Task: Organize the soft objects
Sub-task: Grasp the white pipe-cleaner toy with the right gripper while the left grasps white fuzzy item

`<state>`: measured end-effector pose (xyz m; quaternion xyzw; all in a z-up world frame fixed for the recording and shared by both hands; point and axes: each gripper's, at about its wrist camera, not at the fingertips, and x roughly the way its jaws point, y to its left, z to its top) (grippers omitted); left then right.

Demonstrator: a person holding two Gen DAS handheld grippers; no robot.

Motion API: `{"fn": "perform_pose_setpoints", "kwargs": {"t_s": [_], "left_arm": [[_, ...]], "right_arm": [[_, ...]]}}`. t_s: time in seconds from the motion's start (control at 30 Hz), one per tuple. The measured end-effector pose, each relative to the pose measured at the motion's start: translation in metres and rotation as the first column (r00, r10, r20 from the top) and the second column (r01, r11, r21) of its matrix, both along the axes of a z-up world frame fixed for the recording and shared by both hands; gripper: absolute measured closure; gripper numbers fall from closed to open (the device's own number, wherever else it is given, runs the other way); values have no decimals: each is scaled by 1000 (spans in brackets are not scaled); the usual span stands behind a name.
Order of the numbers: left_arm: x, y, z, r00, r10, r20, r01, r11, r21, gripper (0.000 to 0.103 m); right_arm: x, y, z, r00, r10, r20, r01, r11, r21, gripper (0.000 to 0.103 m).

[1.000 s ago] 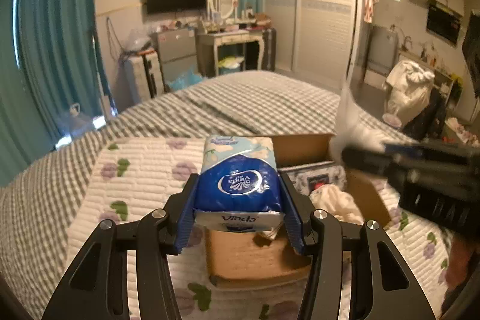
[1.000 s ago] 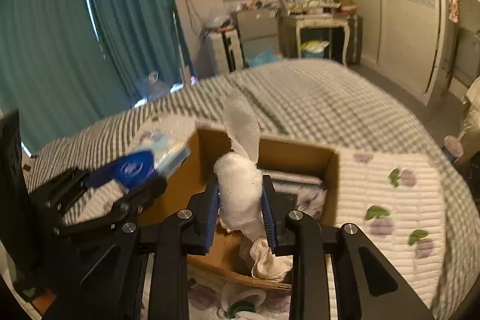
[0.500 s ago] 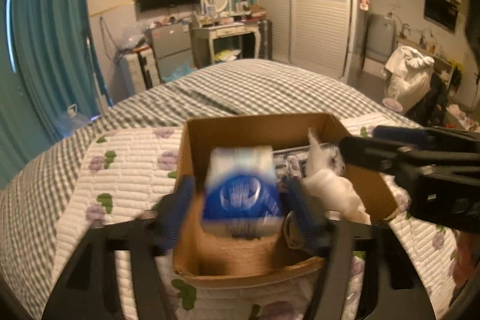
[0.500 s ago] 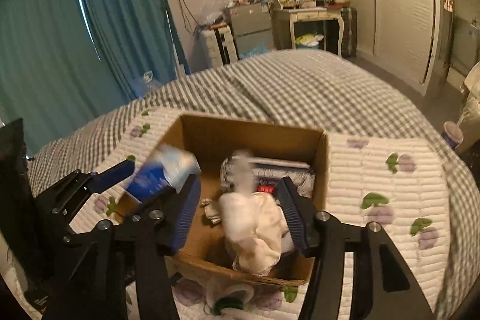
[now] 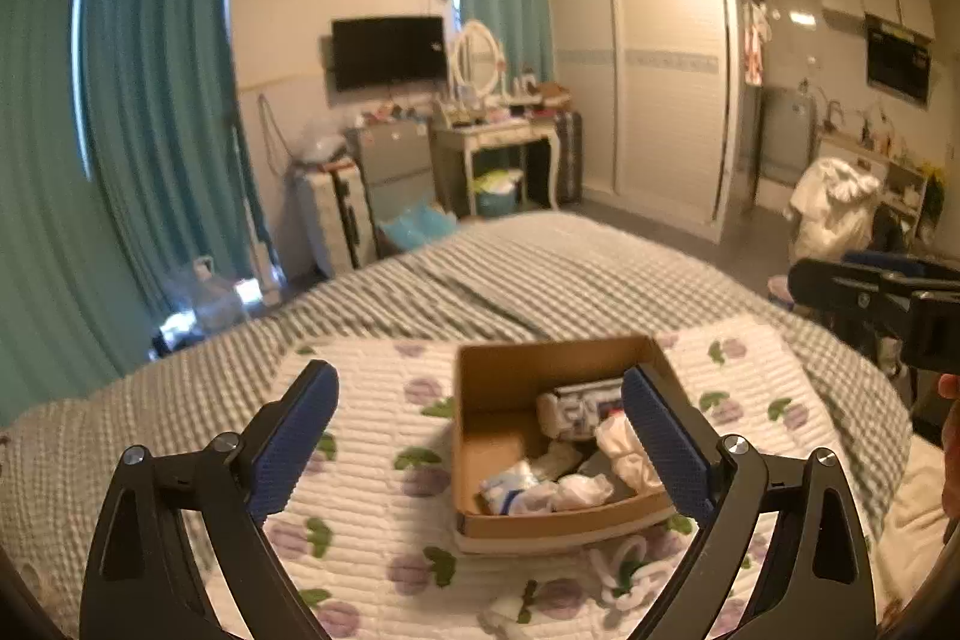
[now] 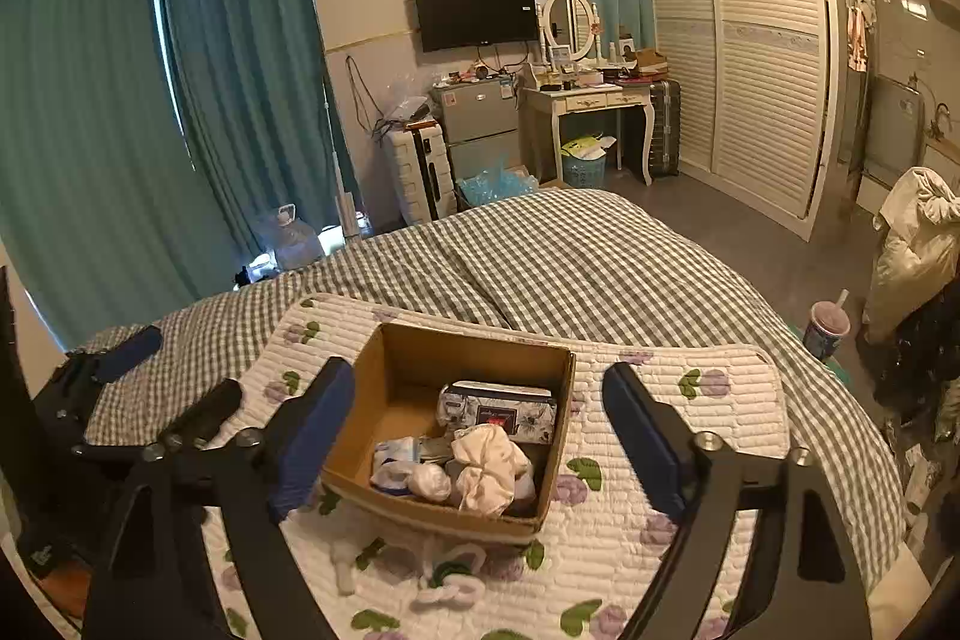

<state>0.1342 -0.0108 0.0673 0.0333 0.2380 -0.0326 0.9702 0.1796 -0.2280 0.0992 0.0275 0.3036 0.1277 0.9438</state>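
A brown cardboard box (image 5: 474, 424) (image 6: 390, 358) sits on a flowered quilted mat on the bed. Inside lie a blue and white tissue pack (image 5: 507, 481) (image 6: 393, 454), white cloth pieces (image 5: 624, 451) (image 6: 489, 466), a white bundle (image 6: 429, 478) and a patterned pouch (image 5: 579, 406) (image 6: 498, 409). My left gripper (image 5: 480, 436) is open and empty, raised above and in front of the box. My right gripper (image 6: 477, 430) is open and empty, also held above the box. The right gripper also shows at the right edge of the left wrist view (image 5: 876, 289).
The quilted mat (image 6: 690, 460) lies over a checked blanket (image 6: 540, 256). A white loop-shaped object (image 6: 450, 580) lies on the mat in front of the box. Beyond the bed stand a dressing table (image 6: 588, 100), a wardrobe (image 6: 744, 40) and teal curtains (image 6: 180, 100).
Both grippers opened and let go: the tissue pack and the white cloth dropped into the box. Both grippers then drew back and up, away from the box.
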Motion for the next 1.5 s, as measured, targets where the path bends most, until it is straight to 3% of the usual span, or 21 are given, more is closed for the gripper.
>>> {"fn": "perform_pose_setpoints", "kwargs": {"t_s": [0.2,0.33,0.5,0.7,0.83,0.9,0.97,1.13,1.3,1.43,1.5], "left_arm": [[-20,17,20,999,33,27,-33,999,-12,6],[-29,20,7,998,50,23,-49,999,-20,6],[-36,16,-38,997,71,-12,-71,997,14,6],[-31,27,-113,987,105,-123,-113,992,-52,6],[-26,28,-156,979,109,-171,-108,994,12,6],[-24,31,-173,977,101,-189,-100,995,15,6],[-22,34,-187,972,96,-214,-98,995,2,7],[-18,31,-210,962,82,-262,-82,997,11,8],[-20,21,-222,956,42,-289,-43,999,2,8],[-19,10,-227,952,-2,-307,1,1000,-4,10],[-15,2,-234,941,-28,-337,27,1000,-8,22]], "right_arm": [[-24,-3,10,1000,-9,17,10,1000,-25,7],[-40,-1,-8,1000,4,16,-3,1000,-28,5],[-52,11,-59,1000,6,-20,-7,999,-34,5],[-49,20,-141,992,2,-125,-1,1000,14,5],[-39,27,-196,981,-8,-196,15,999,36,5],[-33,32,-214,975,-2,-221,13,999,50,5],[-25,41,-233,969,-16,-247,17,1000,2,5],[-13,53,-267,949,11,-315,-9,1000,7,14],[-15,58,-283,938,8,-345,-17,1000,-22,50],[-20,55,-278,946,5,-324,-18,999,-37,53],[-22,50,-274,949,-1,-316,-9,999,-31,53]]}}
